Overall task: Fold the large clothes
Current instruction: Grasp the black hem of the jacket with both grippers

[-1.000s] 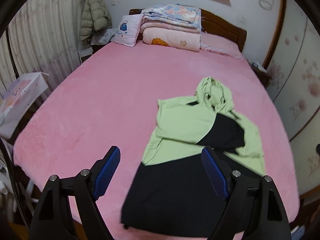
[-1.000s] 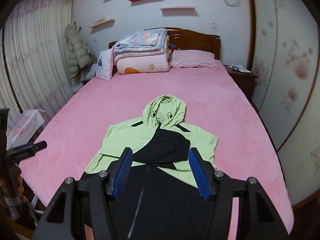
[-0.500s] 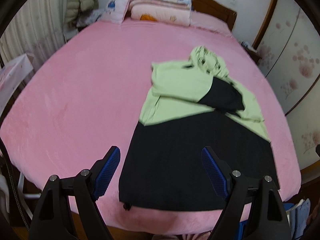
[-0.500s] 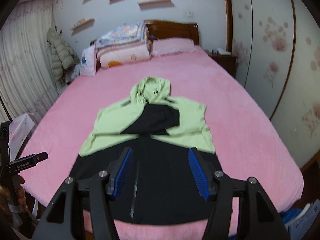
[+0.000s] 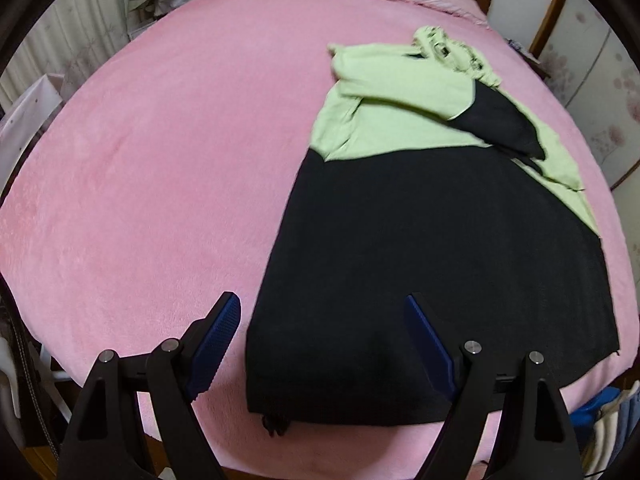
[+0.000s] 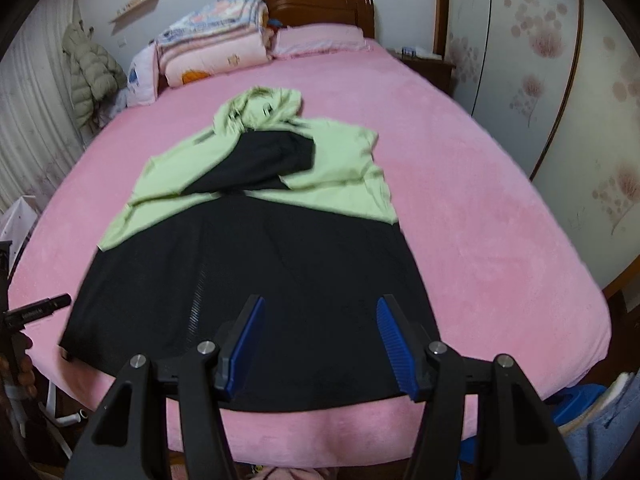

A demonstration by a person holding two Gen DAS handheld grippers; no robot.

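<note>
Here, labelled parts of the scene:

Garment: green-and-black hooded jacket (image 5: 420, 240) (image 6: 256, 248), spread flat on the bed, hood toward 12 o'clock, black lower half toward 6 o'clock.
Hood: pale green hood (image 6: 260, 110), crumpled at the far end of the jacket, lying on the bedcover.
Sleeves: folded inward across the chest; black cuff (image 6: 272, 164) resting on the green upper part, near the centre.
Hem: black hem (image 5: 344, 408) along the near edge of the bed, a short drawcord end showing at about 7 o'clock of the garment in the left wrist view.
Bed: pink bedcover (image 5: 140, 200) (image 6: 480, 220), jacket placed right of centre in the left wrist view, centred in the right wrist view.
Left gripper (image 5: 323, 340): jaws wide apart, nothing between the blue pads, above the left corner of the hem; no contact with the cloth visible.
Right gripper (image 6: 319, 340): jaws parted, nothing gripped, above the black hem at 6 o'clock of the garment; contact with the cloth not determinable.
Bedding stack: folded quilts (image 6: 216, 48) at the head of the bed, 11 o'clock in the right wrist view, beside a pink pillow (image 6: 320, 38).
Headboard: dark wooden headboard (image 6: 320, 6) at 12 o'clock.
Coat: pale puffer coat (image 6: 92, 76) hanging at 10 o'clock, by the curtain.
Wardrobe: flower-patterned doors (image 6: 560, 80) at 2 o'clock.
Person: hand (image 6: 18, 368) at 8 o'clock of the right wrist view, on the handle of the other tool.
</note>
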